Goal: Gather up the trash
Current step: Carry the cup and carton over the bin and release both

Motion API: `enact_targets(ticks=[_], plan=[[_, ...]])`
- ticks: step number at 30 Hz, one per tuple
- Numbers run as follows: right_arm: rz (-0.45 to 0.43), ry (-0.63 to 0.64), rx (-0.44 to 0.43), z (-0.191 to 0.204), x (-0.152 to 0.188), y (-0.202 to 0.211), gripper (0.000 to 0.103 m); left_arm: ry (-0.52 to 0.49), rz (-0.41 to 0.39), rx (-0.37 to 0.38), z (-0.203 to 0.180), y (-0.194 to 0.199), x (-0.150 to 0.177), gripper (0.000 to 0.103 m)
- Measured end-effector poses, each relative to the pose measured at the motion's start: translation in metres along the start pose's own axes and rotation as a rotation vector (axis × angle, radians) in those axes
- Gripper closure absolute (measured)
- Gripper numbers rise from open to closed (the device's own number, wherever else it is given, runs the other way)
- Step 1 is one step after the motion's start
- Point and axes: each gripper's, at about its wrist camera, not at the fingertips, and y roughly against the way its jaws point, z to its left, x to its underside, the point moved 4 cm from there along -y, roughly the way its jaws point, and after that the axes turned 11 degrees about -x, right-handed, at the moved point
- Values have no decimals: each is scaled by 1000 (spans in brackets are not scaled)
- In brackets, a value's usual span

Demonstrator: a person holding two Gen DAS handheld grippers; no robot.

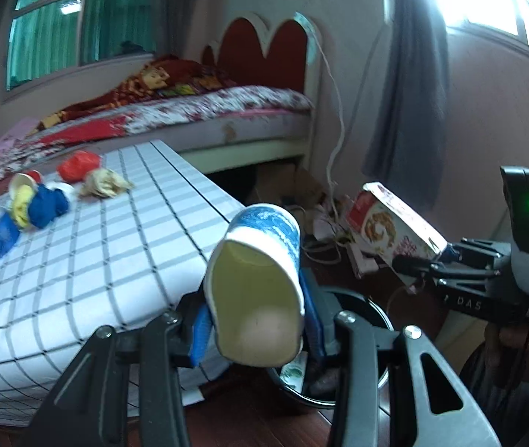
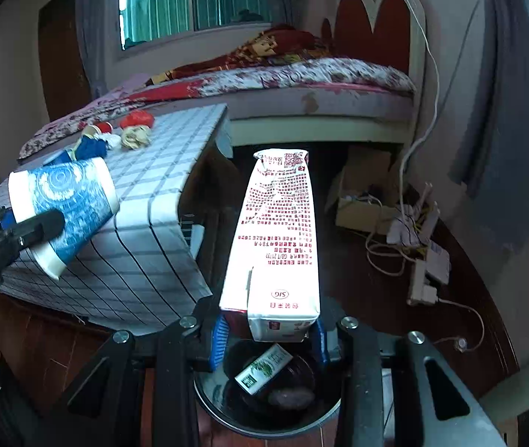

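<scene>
My left gripper point(image 1: 257, 331) is shut on a blue-and-white paper cup point(image 1: 260, 283), its open mouth toward the camera, held over the round black trash bin point(image 1: 376, 309). The cup also shows in the right wrist view point(image 2: 66, 208). My right gripper point(image 2: 268, 335) is shut on a white-and-red milk carton point(image 2: 279, 242), held above the bin point(image 2: 223, 402), which holds a small green-and-white carton point(image 2: 264, 368). The milk carton also shows in the left wrist view point(image 1: 394, 231).
A table with a checked cloth point(image 1: 89, 253) carries more trash: a red bag point(image 1: 78, 164), a crumpled paper wad point(image 1: 104, 184), blue and yellow wrappers point(image 1: 37, 205) and cups. A bed point(image 1: 227, 111) stands behind. Cables and a cardboard box point(image 2: 368, 197) lie on the floor.
</scene>
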Motion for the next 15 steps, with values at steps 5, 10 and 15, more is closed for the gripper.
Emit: enact_targets(ticks=[5, 10, 15], plan=[[61, 3, -8, -16, 19, -7, 65, -34, 47, 52, -27, -11, 14, 60], [123, 7, -21, -28, 35, -20, 65, -45, 124, 83, -47, -31, 31, 59], [181, 30, -37, -36, 49, -35, 65, -41, 210, 110, -54, -57, 48, 58]])
